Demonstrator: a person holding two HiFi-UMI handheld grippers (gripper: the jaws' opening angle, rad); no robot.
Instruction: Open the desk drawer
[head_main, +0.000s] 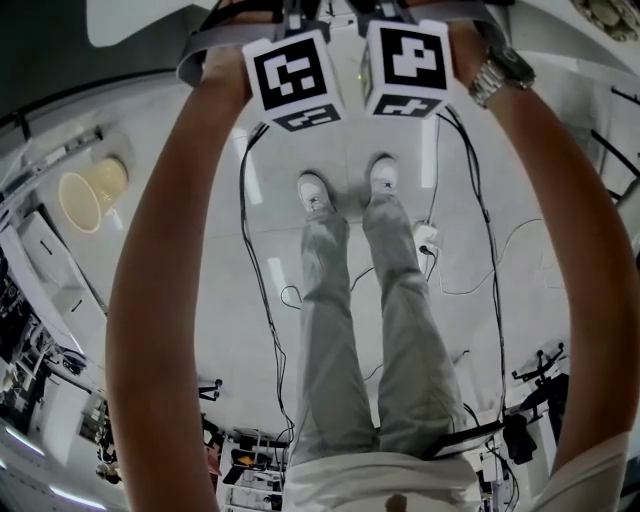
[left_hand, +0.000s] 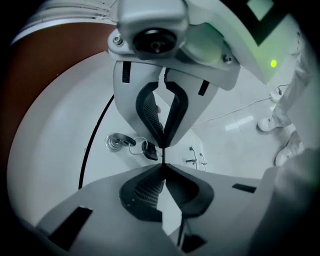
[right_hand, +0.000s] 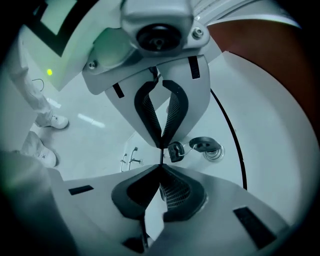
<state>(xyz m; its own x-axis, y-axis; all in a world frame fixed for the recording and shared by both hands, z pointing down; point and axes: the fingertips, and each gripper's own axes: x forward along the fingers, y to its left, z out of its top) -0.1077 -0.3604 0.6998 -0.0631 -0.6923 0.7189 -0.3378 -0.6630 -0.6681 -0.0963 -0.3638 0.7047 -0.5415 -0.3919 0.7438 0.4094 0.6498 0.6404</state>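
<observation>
In the left gripper view my left gripper (left_hand: 163, 164) is shut. Its tips rest against a glossy white front panel (left_hand: 60, 150) that mirrors the gripper back at me. A round lock with a key and key ring (left_hand: 119, 142) sits on that panel just left of the tips. The right gripper view gives the same picture the other way round: my right gripper (right_hand: 160, 165) is shut on nothing, tips at the glossy panel (right_hand: 260, 135), with a keyed lock (right_hand: 206, 146) just to the right. The head view shows only the two marker cubes (head_main: 295, 80) (head_main: 405, 62); the jaws and drawer are hidden.
A black curved seam (left_hand: 92, 140) runs down the panel beside the lock. Small metal fittings (left_hand: 194, 157) show near the tips. In the head view my legs and white shoes (head_main: 315, 192) stand on a pale floor with black cables (head_main: 262, 300) and a power strip (head_main: 425, 238).
</observation>
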